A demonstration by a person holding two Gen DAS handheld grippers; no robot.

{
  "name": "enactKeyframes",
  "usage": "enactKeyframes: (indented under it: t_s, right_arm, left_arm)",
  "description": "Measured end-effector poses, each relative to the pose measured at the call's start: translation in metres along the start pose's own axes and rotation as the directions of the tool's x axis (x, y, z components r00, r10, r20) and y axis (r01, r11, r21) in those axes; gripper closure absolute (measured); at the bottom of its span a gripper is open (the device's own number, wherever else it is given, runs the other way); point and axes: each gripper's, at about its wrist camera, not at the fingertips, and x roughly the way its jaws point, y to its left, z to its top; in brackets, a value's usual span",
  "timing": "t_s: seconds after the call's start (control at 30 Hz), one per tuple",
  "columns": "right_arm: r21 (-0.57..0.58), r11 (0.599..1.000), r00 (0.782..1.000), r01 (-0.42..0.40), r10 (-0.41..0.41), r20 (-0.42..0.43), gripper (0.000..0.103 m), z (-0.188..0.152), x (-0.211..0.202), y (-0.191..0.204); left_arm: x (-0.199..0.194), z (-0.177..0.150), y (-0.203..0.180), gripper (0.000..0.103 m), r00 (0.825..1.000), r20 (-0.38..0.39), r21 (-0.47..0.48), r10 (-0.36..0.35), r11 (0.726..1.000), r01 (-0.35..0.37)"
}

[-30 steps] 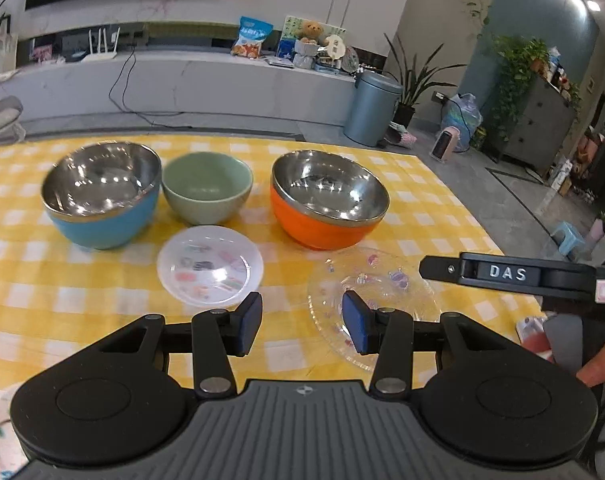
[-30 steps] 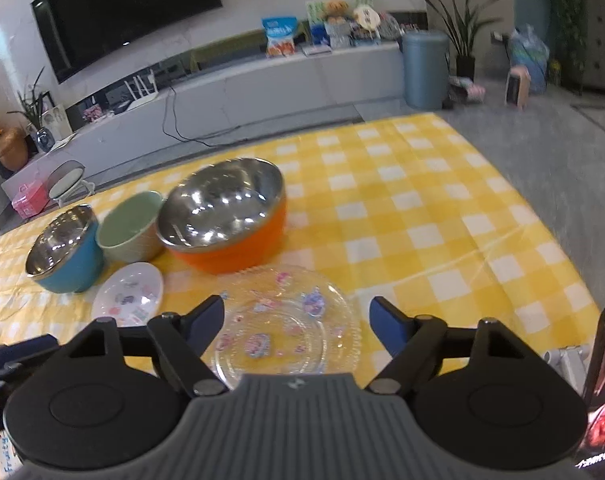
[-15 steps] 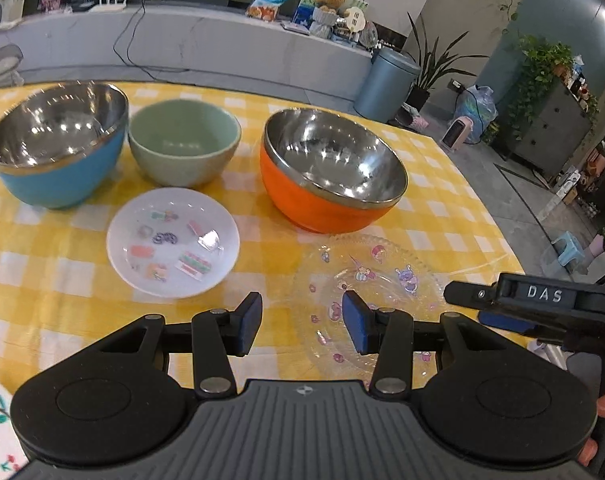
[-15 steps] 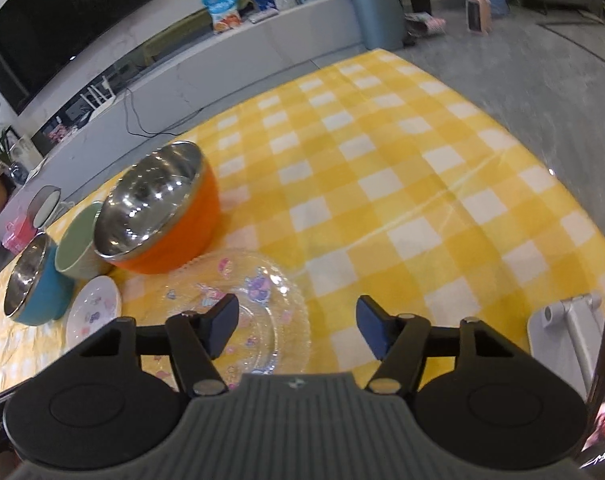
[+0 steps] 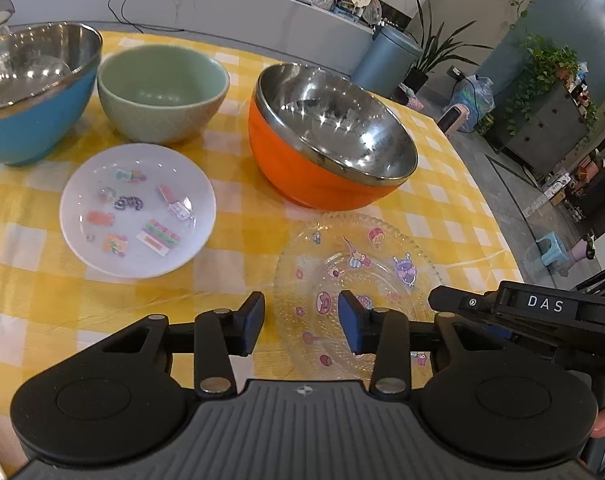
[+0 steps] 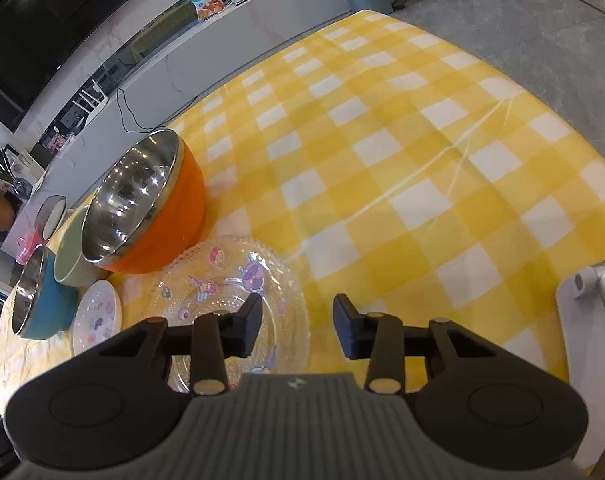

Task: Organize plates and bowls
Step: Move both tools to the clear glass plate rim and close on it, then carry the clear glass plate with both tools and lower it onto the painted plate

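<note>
Two grippers, left gripper [image 5: 300, 322] and right gripper [image 6: 297, 326], straddle opposite rims of the glass plate [image 5: 354, 276] low in frame, fingers closing but unclenched, apparently to lift it off the bench [image 6: 402, 152].

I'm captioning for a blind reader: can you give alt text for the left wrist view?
The left gripper, jaws open, hovers over a clear plate's near rim on a yellow checked cloth. Behind are a white plate and blue, green and orange bowls.
</note>
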Motion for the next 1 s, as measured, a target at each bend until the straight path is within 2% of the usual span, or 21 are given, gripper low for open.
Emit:
enactKeyframes:
  t_s: [0.07,0.33,0.43,0.5,0.57,0.73,0.87,1.0]
  right_arm:
    - [0.005,1.0,1.0,-0.015,0.016,-0.011,0.075,0.0,0.002,-0.001]
    - [0.022,0.999,0.999,-0.039,0.04,-0.012,0.077,-0.001,0.004,-0.002]
    - [0.02,0.999,0.999,-0.034,0.035,-0.009,0.079,-0.001,0.004,-0.002]
    - [0.022,0.999,0.999,-0.031,0.031,-0.007,0.081,-0.001,0.004,-0.003]
    - [0.021,0.999,1.0,-0.027,0.027,-0.005,0.083,-0.002,0.004,-0.002]
    - [0.004,1.0,1.0,-0.015,0.015,0.002,0.084,-0.004,0.003,0.0]
    - [0.025,1.0,1.0,-0.019,0.019,-0.003,0.09,-0.004,0.003,-0.002]
    - [0.0,1.0,0.999,-0.032,0.032,-0.031,0.092,-0.007,0.004,0.002]
  left_arm:
    - [0.001,0.0,0.0,0.057,1.0,0.004,-0.001,-0.003,1.0,0.003]
    - [0.004,0.004,-0.002,0.064,1.0,0.005,-0.01,-0.002,1.0,0.002]
    - [0.004,0.003,-0.001,0.073,1.0,0.009,-0.017,0.011,1.0,-0.011]
    - [0.004,0.003,0.001,0.084,1.0,0.012,-0.015,0.024,1.0,-0.023]
    - [0.003,0.003,0.004,0.087,1.0,0.014,-0.015,0.028,0.999,-0.028]
    - [0.001,0.003,0.009,0.089,1.0,0.02,-0.035,0.017,0.999,-0.016]
    - [-0.003,0.001,0.016,0.091,1.0,0.018,-0.07,0.006,0.998,-0.005]
    - [-0.013,-0.003,0.021,0.092,0.999,0.026,-0.088,0.019,0.996,-0.016]
